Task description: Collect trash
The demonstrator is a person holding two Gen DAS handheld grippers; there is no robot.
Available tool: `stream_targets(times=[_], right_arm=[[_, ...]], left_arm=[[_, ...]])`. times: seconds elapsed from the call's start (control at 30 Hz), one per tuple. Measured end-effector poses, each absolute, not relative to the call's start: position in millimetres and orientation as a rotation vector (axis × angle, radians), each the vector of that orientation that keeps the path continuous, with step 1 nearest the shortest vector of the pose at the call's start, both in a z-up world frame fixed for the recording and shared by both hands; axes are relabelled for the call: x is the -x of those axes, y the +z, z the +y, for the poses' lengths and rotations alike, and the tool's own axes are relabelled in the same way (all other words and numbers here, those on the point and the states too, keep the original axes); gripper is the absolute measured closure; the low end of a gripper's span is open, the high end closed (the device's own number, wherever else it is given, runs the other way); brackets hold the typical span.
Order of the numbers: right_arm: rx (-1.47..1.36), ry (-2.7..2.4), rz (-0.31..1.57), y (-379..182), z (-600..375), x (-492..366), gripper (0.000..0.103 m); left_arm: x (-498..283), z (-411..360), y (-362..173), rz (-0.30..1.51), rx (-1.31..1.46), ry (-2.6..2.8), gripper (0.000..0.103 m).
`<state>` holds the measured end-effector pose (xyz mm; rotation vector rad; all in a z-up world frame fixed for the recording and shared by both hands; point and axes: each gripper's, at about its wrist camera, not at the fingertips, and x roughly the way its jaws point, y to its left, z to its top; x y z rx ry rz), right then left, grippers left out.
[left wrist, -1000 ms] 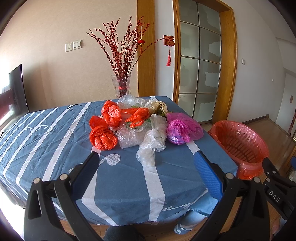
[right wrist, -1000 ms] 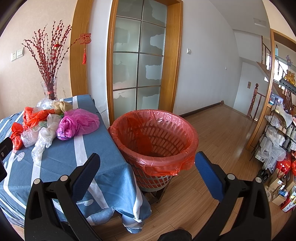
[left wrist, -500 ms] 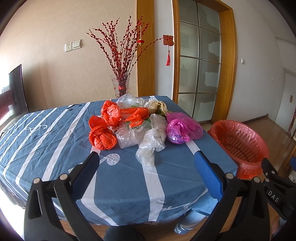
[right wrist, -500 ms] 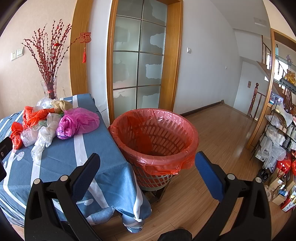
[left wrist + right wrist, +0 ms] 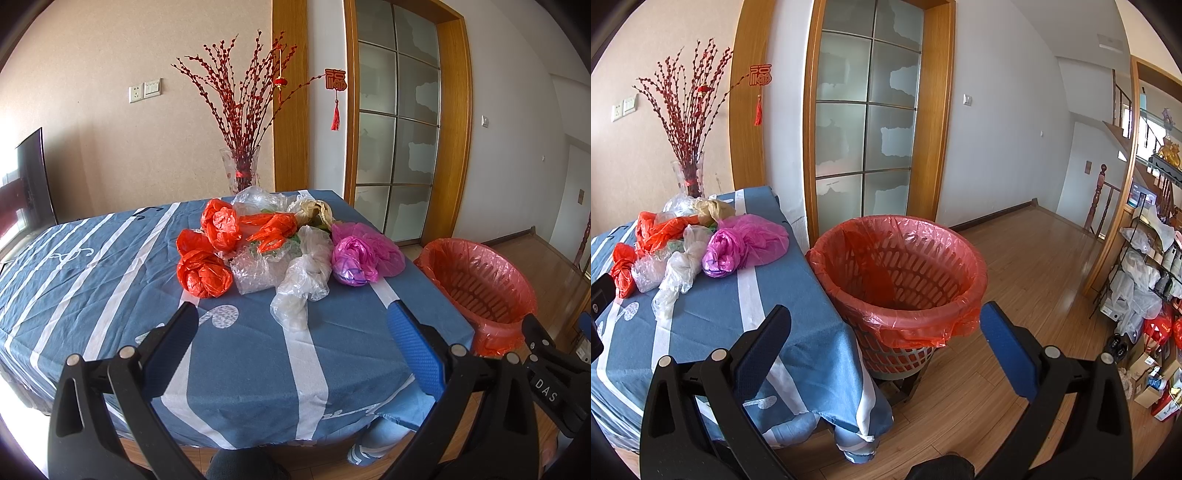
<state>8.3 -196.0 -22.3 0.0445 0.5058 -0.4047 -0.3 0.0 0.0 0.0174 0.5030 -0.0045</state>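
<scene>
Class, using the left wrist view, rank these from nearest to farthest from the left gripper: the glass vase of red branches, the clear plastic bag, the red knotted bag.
1. clear plastic bag, centre, just ahead of the left gripper.
2. red knotted bag, front left of the pile.
3. glass vase, at the table's far edge.

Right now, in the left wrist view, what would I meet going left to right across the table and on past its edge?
Red bag → bubble wrap → clear bag → pink bag → trash basket.
</scene>
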Motion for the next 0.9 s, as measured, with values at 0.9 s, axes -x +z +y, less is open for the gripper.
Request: stream_targets(times=[0.9], right_arm=[[-0.053, -0.396, 0.531, -23.8, -196.4, -18.1, 0.002]], left_arm=[[-4.6, 0.9, -8.1, 0.523, 0.012, 0.002, 0.004]])
